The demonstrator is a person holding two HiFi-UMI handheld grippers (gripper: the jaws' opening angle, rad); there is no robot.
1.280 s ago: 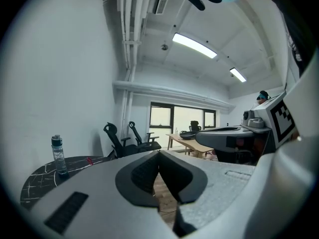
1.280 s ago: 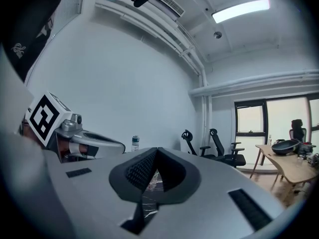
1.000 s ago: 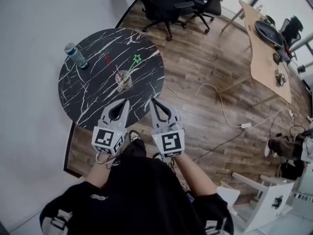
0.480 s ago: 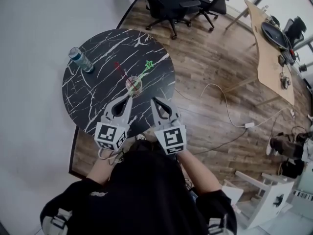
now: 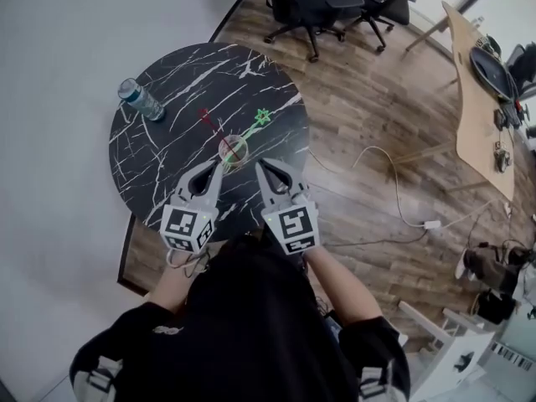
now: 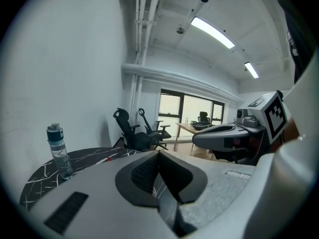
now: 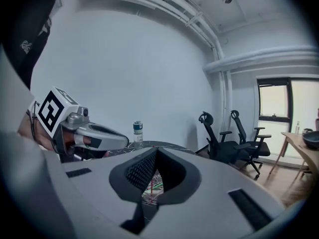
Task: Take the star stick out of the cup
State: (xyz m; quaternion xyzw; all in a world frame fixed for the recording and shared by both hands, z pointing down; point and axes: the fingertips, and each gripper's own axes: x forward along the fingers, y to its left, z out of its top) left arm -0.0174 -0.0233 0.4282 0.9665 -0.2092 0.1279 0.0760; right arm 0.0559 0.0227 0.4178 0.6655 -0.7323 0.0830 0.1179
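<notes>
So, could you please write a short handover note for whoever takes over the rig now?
Left gripper: shut, empty, close to the cup, on its left.
Right gripper: shut, empty, close to the cup, on its right.
Cup stands on the black table, holding the green star stick and a red stick.
Done: nothing gripped yet.
Left to do: open a gripper, grip the star stick, lift it out.
</notes>
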